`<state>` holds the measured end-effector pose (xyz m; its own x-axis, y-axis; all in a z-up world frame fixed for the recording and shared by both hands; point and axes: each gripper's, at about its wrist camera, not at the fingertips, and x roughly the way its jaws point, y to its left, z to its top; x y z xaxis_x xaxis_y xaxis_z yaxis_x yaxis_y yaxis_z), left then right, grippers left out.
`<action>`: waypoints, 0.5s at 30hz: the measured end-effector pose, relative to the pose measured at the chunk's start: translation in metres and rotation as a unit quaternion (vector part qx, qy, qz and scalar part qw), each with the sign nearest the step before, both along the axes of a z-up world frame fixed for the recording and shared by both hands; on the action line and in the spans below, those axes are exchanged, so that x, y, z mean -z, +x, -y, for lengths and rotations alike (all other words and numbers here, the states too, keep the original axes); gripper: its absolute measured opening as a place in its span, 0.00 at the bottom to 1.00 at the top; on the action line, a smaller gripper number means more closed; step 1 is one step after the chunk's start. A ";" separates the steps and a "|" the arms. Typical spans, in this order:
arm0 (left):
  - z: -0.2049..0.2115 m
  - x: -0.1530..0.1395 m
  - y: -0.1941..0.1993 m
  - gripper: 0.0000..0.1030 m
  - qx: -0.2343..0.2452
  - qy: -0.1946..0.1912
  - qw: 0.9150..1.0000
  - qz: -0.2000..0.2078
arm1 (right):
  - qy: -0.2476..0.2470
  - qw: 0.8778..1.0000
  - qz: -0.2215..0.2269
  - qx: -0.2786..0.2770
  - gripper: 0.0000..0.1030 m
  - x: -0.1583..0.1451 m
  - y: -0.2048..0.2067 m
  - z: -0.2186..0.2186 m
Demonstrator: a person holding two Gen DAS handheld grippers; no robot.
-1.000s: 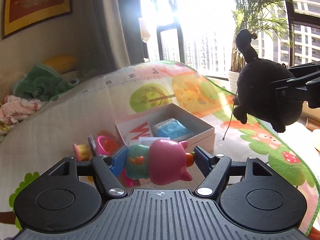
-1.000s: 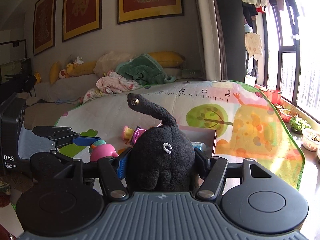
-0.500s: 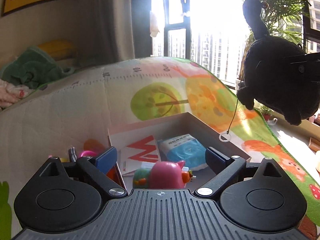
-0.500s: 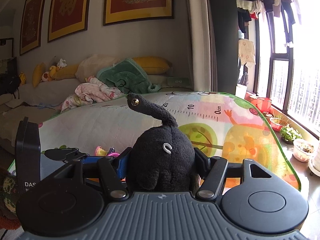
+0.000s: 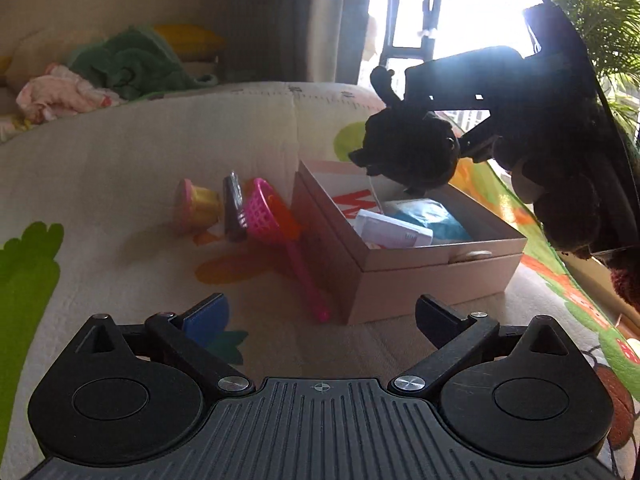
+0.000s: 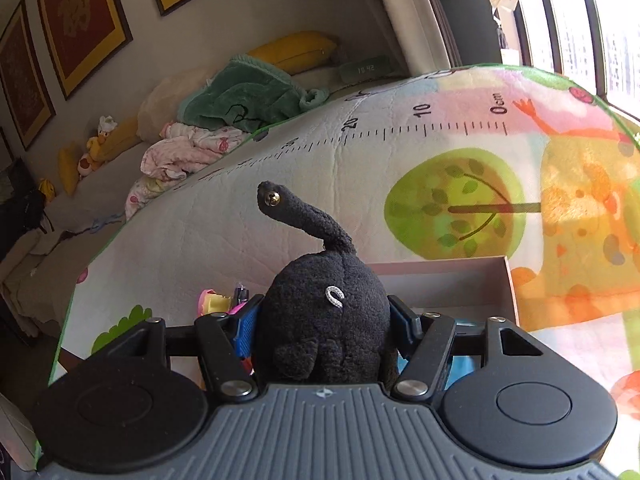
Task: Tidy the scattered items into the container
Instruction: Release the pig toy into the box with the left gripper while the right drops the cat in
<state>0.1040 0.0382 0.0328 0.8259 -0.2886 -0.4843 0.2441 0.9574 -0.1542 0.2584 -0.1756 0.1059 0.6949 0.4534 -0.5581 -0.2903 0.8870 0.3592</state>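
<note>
Your left gripper (image 5: 322,318) stands with its jaws wide apart and nothing between them; they have just been opening, and it hangs low over the play mat (image 5: 120,184), just short of the near corner of the cardboard box (image 5: 432,276). Your right gripper (image 6: 322,326) is clamped on the black plush toy (image 6: 324,320), the pads squeezing its round body from both sides so the long neck and beaded head stick up and forward, clear of the fingers. That hold looks sensible: the body is the bulk of the toy, and it gives under the pads without slipping. The box is the container, and it already holds a blue packet (image 5: 430,220) and a white carton (image 5: 394,232). Still loose on the mat just left of the box are a pink scoop (image 5: 276,224) whose handle runs along the box wall, a dark flat item (image 5: 233,208) and a yellow-and-pink cup (image 5: 198,204) on its side. The left view shows you what the right cannot: the plush (image 5: 408,152) hangs above the far side of the open box, apart from its contents, with a cord dangling into it. In the right view the toy hides most of the box, leaving only its far rim (image 6: 440,268) visible, so judge the drop from the left camera.
</note>
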 end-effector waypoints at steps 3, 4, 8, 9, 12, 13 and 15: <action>-0.008 0.001 -0.003 1.00 -0.005 -0.015 1.000 -0.012 | 0.028 0.999 -0.020 0.002 0.63 0.020 0.016 -0.014; -0.010 0.001 -0.004 1.00 -0.007 -0.016 1.000 -0.012 | 0.021 1.000 -0.016 0.009 0.65 0.024 0.019 -0.017; -0.017 -0.001 -0.004 1.00 -0.016 -0.022 1.000 -0.013 | -0.026 0.999 0.004 0.045 0.68 0.033 0.029 -0.016; -0.018 -0.001 -0.004 1.00 -0.018 -0.026 0.999 -0.013 | -0.041 0.998 0.010 0.053 0.68 0.033 0.029 -0.013; -0.019 0.002 0.001 1.00 -0.021 -0.040 0.999 -0.020 | -0.111 0.990 0.019 0.081 0.67 0.037 0.026 -0.007; -0.018 0.003 0.002 1.00 -0.022 -0.043 0.999 -0.022 | -0.130 0.987 0.015 0.089 0.64 0.040 0.026 -0.004; -0.018 0.003 0.002 1.00 -0.020 -0.046 0.998 -0.024 | -0.148 0.985 0.000 0.094 0.54 0.048 0.026 0.002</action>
<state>0.1063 0.0560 0.0297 0.8142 -0.3011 -0.4964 0.1962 0.9474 -0.2530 0.2847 -0.1772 0.0581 0.7510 0.1349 -0.6464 -0.1117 0.9907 0.0770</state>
